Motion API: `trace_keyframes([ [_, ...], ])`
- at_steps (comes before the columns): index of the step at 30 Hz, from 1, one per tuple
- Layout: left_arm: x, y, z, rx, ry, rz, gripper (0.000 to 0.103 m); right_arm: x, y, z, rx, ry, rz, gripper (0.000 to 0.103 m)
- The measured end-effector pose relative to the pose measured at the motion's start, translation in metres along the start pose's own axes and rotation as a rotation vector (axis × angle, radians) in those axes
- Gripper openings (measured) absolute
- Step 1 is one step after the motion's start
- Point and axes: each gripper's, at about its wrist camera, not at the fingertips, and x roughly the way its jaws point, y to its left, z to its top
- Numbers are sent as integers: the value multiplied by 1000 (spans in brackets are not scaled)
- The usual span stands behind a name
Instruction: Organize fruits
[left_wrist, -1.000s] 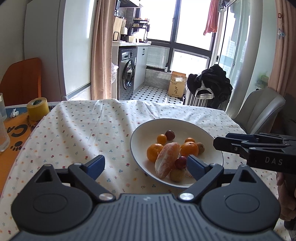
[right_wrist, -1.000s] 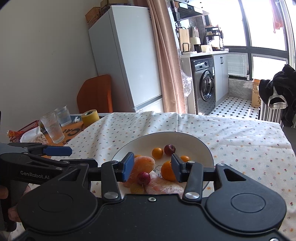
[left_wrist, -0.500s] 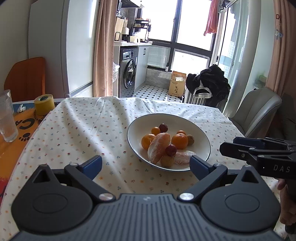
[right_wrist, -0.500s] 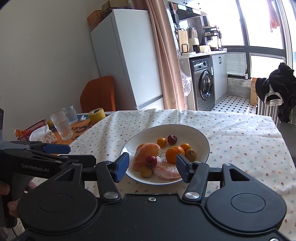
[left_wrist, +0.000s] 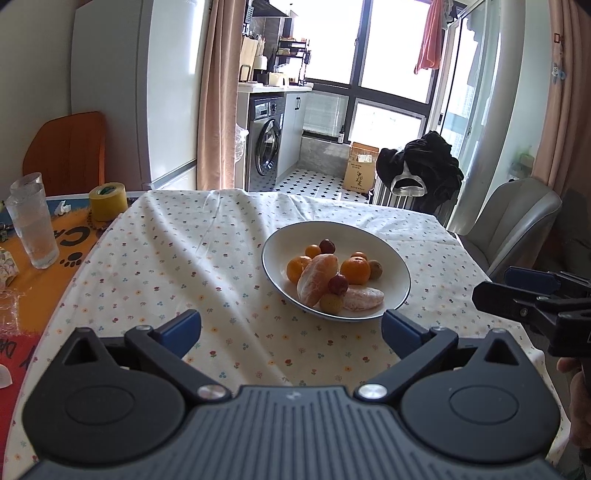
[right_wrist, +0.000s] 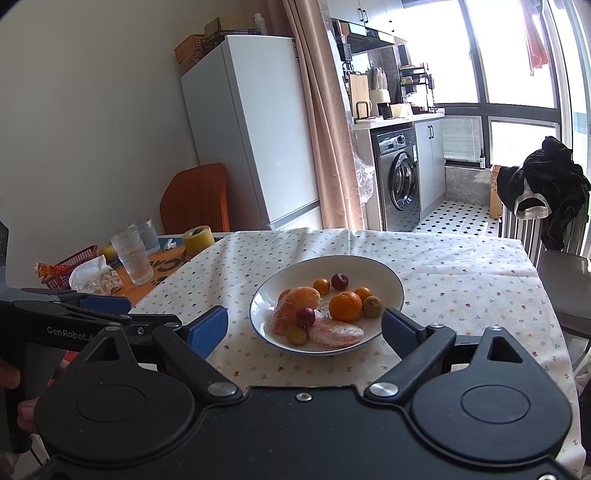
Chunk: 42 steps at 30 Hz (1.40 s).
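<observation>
A white plate (left_wrist: 397, 266) (right_wrist: 384, 273) on the flowered tablecloth holds several fruits: a peeled pomelo piece (left_wrist: 316, 275) (right_wrist: 291, 308), a second peeled segment (left_wrist: 362, 298) (right_wrist: 334, 333), oranges (left_wrist: 355, 270) (right_wrist: 345, 305), small red fruits (left_wrist: 338, 284) (right_wrist: 305, 316) and small yellow-green ones (left_wrist: 330, 303) (right_wrist: 296, 335). My left gripper (left_wrist: 291, 328) is open and empty, held back from the plate's near left side. My right gripper (right_wrist: 304, 326) is open and empty, just short of the plate's near rim. Each gripper shows at the edge of the other's view.
To the left lie an orange mat (left_wrist: 55, 236), drinking glasses (left_wrist: 33, 229) (right_wrist: 132, 254), a yellow tape roll (left_wrist: 108, 202) (right_wrist: 198, 238) and a red basket with wrappers (right_wrist: 74, 264). A grey chair (left_wrist: 517, 218) stands at the table's right edge.
Both grippers have drawn back from the plate, which now looks smaller and farther. The right gripper's jaws have opened wider. The fruits have not moved.
</observation>
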Motion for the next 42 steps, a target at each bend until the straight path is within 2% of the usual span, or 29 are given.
trace_keyframes([
  [5,-15,3,-5,-14,-15,19,103,-14,3,-4,-3,-2,-4,103],
  [15,-46,2,-13,-8,-62,42,103,-36,4,-11,28,17,3,103],
  [21,-62,3,-19,-7,-64,46,103,-50,4,-14,48,39,36,103],
  [25,-72,3,-23,3,-68,49,103,-57,12,-16,11,55,25,103],
  [42,-82,10,-39,8,-50,60,103,-66,19,-23,8,57,27,103],
])
